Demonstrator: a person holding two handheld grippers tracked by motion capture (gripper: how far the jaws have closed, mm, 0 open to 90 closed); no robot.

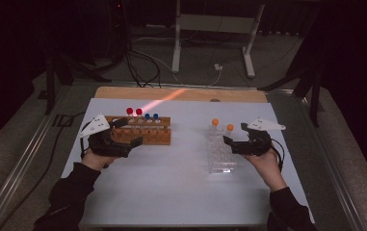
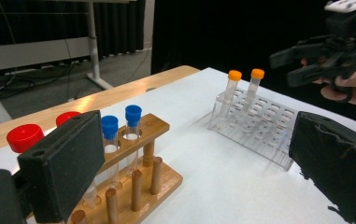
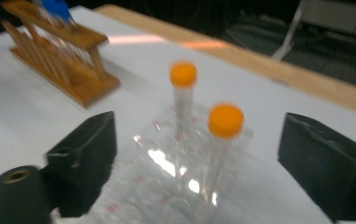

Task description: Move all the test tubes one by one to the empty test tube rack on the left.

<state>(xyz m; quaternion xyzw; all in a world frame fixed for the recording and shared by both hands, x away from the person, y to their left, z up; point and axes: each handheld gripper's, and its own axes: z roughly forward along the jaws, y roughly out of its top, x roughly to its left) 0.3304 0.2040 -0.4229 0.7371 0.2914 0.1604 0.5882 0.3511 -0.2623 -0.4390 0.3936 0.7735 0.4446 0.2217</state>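
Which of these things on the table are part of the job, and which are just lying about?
Part of the job:
- clear plastic tube rack
- two orange-capped tubes standing in it
- wooden tube rack
- its red-capped tubes and blue-capped tubes
- left gripper and right gripper, both open

Just lying about:
- white-legged desk frame beyond the table
- floor cables

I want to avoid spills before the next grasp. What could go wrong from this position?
1. The right gripper is open and aimed at two orange-capped tubes standing close together in the clear rack; closing may catch both or tip one.
2. The clear rack looks light, so a sideways push could slide it.
3. The open left gripper sits right beside the wooden rack; a careless move may knock its blue-capped tubes.
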